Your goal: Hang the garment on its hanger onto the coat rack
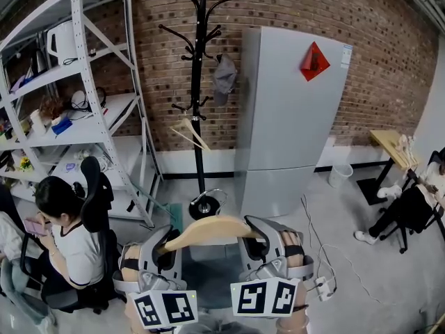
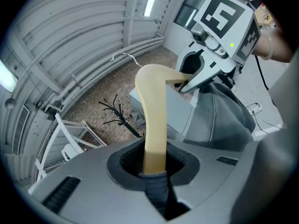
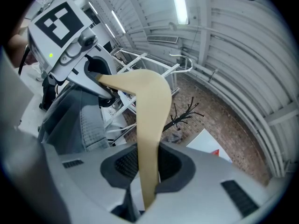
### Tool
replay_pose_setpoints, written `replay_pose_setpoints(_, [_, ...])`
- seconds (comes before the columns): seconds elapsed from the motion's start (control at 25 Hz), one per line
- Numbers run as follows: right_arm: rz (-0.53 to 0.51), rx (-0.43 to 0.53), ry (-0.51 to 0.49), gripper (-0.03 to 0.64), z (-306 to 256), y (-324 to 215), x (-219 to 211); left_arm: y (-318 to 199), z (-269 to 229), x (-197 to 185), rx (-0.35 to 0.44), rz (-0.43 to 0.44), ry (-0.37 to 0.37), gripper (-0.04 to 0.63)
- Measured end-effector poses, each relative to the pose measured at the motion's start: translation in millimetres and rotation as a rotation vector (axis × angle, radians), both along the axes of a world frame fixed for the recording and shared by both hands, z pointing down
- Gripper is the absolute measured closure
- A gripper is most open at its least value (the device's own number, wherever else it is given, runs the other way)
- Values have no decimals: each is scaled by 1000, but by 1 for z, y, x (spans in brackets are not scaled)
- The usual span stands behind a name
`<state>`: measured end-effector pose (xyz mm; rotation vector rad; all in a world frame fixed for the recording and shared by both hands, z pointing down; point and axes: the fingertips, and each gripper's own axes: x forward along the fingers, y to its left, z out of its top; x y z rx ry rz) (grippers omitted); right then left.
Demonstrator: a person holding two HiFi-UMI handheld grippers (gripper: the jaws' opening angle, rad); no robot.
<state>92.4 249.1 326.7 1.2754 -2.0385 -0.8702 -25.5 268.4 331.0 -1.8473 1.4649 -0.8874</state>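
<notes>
A pale wooden hanger point(image 1: 212, 229) is held level between both grippers, low in the head view. My left gripper point(image 1: 165, 248) is shut on its left arm and my right gripper point(image 1: 254, 234) on its right arm. A dark grey garment point(image 1: 208, 273) hangs under it. In the left gripper view the hanger point(image 2: 154, 120) runs up out of the left gripper point(image 2: 154, 169), with the garment point(image 2: 219, 120) at the right. In the right gripper view the right gripper point(image 3: 147, 171) clamps the hanger point(image 3: 149, 125). The black coat rack point(image 1: 200, 82) stands ahead against the brick wall.
A grey fridge point(image 1: 292, 117) stands right of the rack and metal shelving point(image 1: 76, 82) left of it. The rack carries a spare wooden hanger point(image 1: 189, 132) and a grey cap point(image 1: 224, 75). One person point(image 1: 69, 235) sits at the left, another point(image 1: 410, 207) at the right. Cables point(image 1: 323, 256) lie on the floor.
</notes>
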Motion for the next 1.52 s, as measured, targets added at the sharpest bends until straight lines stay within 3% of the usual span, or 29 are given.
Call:
replay_pose_setpoints(0.64, [25, -15, 17, 538, 3, -129, -45, -135, 2, -45, -5, 31, 12, 534])
replay_pose_setpoints(1.16, [31, -17, 31, 538, 2, -204, -82, -213, 4, -80, 2, 48, 27, 534])
replay_pose_setpoints(1.52, [35, -29, 31, 538, 9, -261, -86, -270, 11, -84, -8, 51, 33, 534])
